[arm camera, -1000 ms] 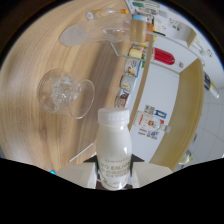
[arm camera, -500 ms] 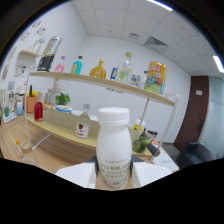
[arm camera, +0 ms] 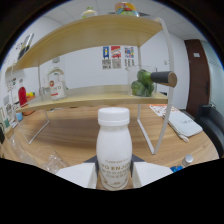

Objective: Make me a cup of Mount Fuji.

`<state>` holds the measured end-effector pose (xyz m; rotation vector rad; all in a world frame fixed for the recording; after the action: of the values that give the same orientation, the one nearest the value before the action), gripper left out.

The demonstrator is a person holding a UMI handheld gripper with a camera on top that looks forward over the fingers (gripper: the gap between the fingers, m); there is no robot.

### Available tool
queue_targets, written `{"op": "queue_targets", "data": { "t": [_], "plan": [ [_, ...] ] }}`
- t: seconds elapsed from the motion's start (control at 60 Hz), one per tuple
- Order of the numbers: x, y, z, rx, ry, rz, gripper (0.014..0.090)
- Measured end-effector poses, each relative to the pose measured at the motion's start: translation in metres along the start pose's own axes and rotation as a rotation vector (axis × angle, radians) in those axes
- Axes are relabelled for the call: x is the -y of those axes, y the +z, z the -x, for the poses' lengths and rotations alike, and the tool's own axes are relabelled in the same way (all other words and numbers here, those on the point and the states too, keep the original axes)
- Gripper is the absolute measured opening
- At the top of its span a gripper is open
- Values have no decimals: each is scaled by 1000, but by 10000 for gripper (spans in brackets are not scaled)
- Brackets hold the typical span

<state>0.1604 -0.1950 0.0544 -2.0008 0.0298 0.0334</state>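
Observation:
A white plastic bottle (arm camera: 114, 147) with a white cap and printed lettering stands upright between my gripper's (arm camera: 114, 175) two white fingers (arm camera: 80, 175), which press against its sides. It is held above the wooden table (arm camera: 85, 131). Just left of the fingers lies something of clear glass (arm camera: 52, 161), partly hidden. Beyond the bottle stands a two-tier wooden shelf (arm camera: 95, 97) on a white wire frame.
The lower shelf carries a labelled bottle (arm camera: 56, 84), a red item (arm camera: 22, 95), green fruit (arm camera: 142, 82) and a dark cylinder (arm camera: 162, 77). Bottles (arm camera: 125, 7) stand on the top shelf. A white flat device (arm camera: 185, 125) lies on the table to the right; posters (arm camera: 116, 56) hang on the wall.
The view has swung from looking down at the table and a glass to level with the shelf, and has come lower and nearer to it. The bottle has stayed between the fingers.

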Motion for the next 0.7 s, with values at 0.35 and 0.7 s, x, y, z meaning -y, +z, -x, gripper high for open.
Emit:
{"op": "queue_targets", "data": {
  "t": [0.35,0.7],
  "plan": [
    [-19,-17,-1,12,-6,25,503],
    [-25,-44,-14,-94,15,133,825]
  ]
}}
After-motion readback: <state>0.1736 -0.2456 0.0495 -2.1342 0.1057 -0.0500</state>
